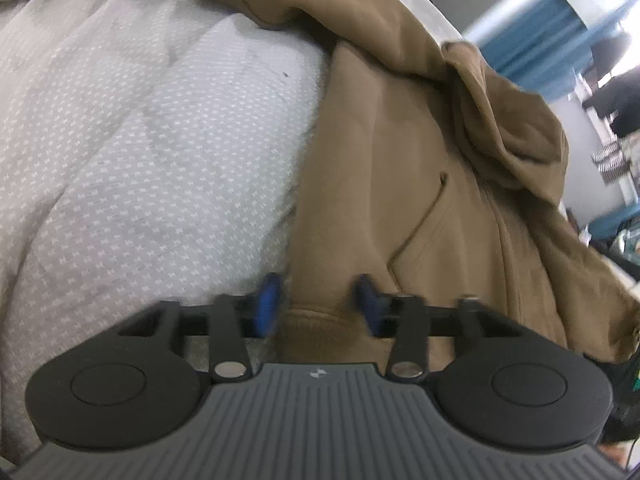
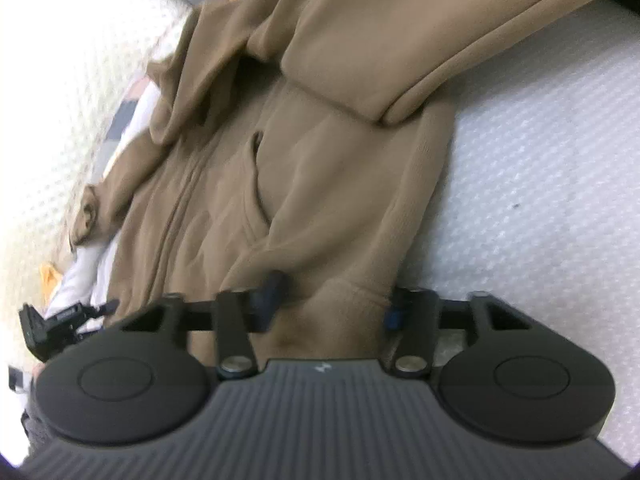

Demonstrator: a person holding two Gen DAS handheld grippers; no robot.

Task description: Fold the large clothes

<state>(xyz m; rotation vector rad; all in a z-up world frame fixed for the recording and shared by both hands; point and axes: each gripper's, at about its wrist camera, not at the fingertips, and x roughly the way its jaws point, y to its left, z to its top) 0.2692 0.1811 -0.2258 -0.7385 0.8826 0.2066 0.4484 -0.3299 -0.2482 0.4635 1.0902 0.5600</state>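
A white bedcover (image 1: 132, 152) with a fine woven dot pattern is filling the surface under both your grippers, and a blurred room with blue panels (image 1: 532, 40) is showing far off to the right of your left tool. The brown zip hoodie (image 1: 400, 200) is lying spread on that cover, straight ahead of both cameras, its ribbed hem nearest you.

Your left gripper (image 1: 318, 306) is sitting at the hem's corner with its blue fingertips (image 1: 266, 306) parted, the ribbed band lying between them; the fingers are standing apart, not pinching. The pocket slit (image 1: 424, 216) is lying just ahead and to its right, the bunched hood (image 1: 508, 120) farther beyond.

Your right gripper (image 2: 332, 300) is straddling the opposite hem corner (image 2: 340, 312), fingers spread wide on either side of the cloth. A folded sleeve (image 2: 400, 40) is lying across the body ahead of it, and the other tool (image 2: 60, 320) is showing at its far left.
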